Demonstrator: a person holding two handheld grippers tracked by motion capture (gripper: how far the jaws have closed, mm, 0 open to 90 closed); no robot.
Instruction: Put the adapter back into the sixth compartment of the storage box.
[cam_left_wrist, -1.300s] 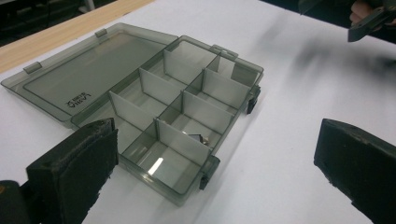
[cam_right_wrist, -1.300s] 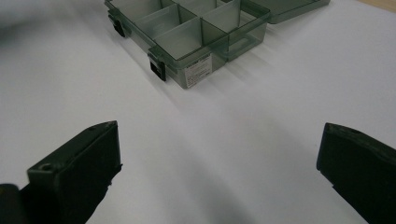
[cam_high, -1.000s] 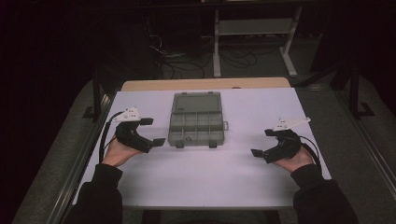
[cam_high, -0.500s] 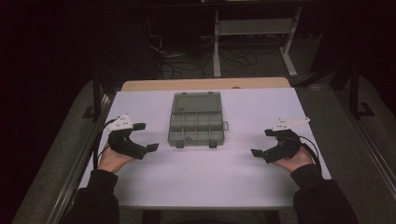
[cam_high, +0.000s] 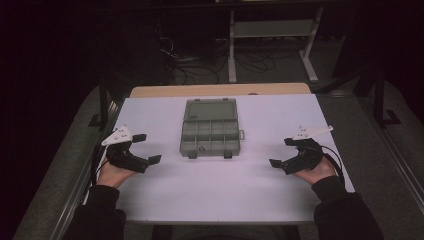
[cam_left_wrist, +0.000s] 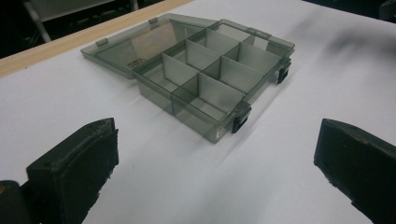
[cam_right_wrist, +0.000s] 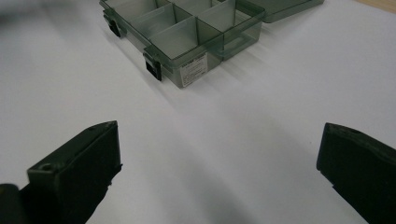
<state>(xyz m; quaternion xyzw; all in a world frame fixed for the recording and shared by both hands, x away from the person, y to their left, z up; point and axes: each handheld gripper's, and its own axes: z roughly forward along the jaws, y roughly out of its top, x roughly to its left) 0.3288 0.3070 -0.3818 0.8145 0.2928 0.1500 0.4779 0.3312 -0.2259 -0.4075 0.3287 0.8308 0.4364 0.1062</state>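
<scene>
Both hand-held grippers, left (cam_high: 142, 148) and right (cam_high: 283, 153), rest wide open flanking a translucent grey plastic compartment box (cam_high: 209, 128), lid open, on the white surface (cam_high: 210, 190).

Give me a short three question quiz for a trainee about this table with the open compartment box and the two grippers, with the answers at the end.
1. True or false: the lid of the compartment box lies open on the table.
2. Multiple choice: the left gripper is A) shut on the box, B) open and clear of the box, C) resting inside a compartment.
3. Fill in: the two black latches sit on the box's ____ edge, the one opposite the lid hinge.

Key
1. True; the lid lies flat behind the tray.
2. B; the right gripper is likewise open, apart from the box.
3. Front, the side nearest the person.
</scene>
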